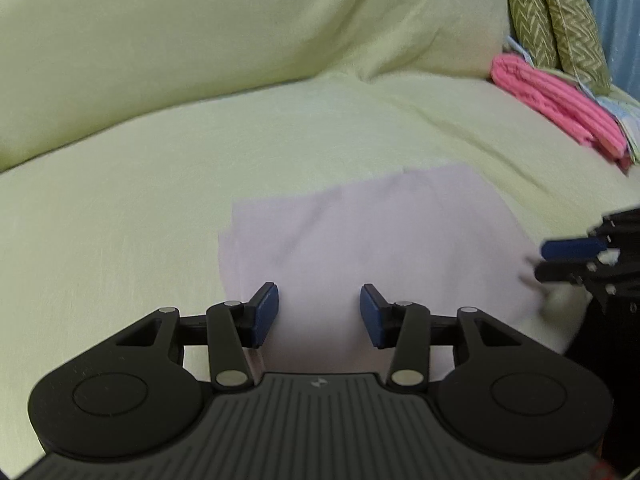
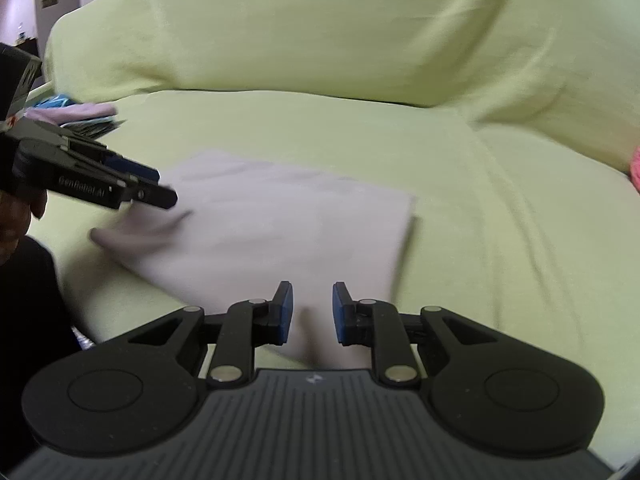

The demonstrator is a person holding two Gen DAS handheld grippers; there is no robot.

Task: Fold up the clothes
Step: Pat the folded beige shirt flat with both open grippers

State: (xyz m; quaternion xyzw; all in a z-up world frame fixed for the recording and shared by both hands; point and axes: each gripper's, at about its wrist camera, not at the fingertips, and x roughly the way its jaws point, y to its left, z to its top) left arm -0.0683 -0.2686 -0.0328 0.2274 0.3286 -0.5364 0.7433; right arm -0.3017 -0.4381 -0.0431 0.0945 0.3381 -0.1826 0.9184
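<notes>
A folded lilac cloth (image 1: 372,240) lies flat mid-frame on the green sofa cover (image 1: 120,200). The left gripper (image 1: 319,314) hangs half open and empty above its near edge. The right gripper (image 2: 313,312) stands narrow, gripping nothing.

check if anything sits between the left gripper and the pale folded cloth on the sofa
Nothing visible does. The left gripper, jaws apart and empty, hangs right over the near edge of the pale folded cloth. The right gripper is at the cloth's other side, not in the path.
</notes>
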